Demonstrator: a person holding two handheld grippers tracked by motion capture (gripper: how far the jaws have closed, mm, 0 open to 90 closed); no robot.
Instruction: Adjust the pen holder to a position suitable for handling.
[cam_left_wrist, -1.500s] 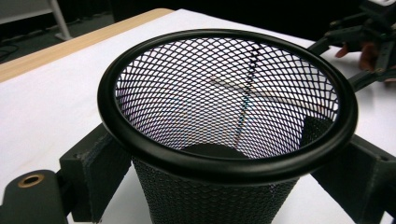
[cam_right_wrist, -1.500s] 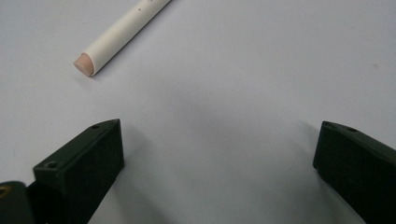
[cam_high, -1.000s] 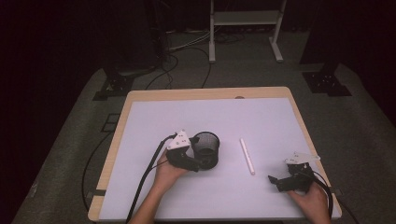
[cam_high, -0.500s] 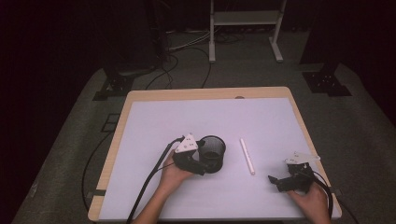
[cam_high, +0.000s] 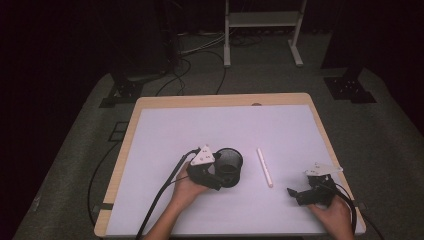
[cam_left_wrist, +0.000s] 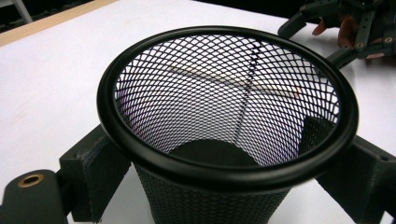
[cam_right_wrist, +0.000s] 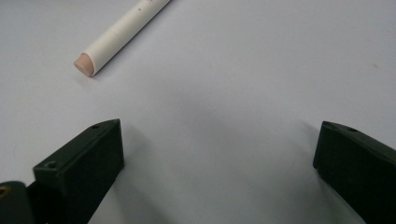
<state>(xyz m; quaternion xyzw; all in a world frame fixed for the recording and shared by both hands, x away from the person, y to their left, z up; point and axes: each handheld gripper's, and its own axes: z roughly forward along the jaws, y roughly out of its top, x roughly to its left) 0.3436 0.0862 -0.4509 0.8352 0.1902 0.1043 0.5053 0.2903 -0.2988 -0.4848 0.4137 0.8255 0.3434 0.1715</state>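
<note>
Presently: black mesh cup (cam_high: 230, 166) upright near worktop (cam_high: 280, 130) centre, left gripper (cam_high: 216, 176) clamped on its sides. White pen (cam_high: 265, 167) flat just right of cup. Right gripper (cam_high: 295, 195) spread wide, empty, near pen's end.

Two black grippers: left gripper (cam_high: 216, 176) and right gripper (cam_high: 294, 194), each topped by a grey three-cornered plate, trailing black cable. Blocky matte jaws with small screw holes. Forearms bare, no sleeves.
</note>
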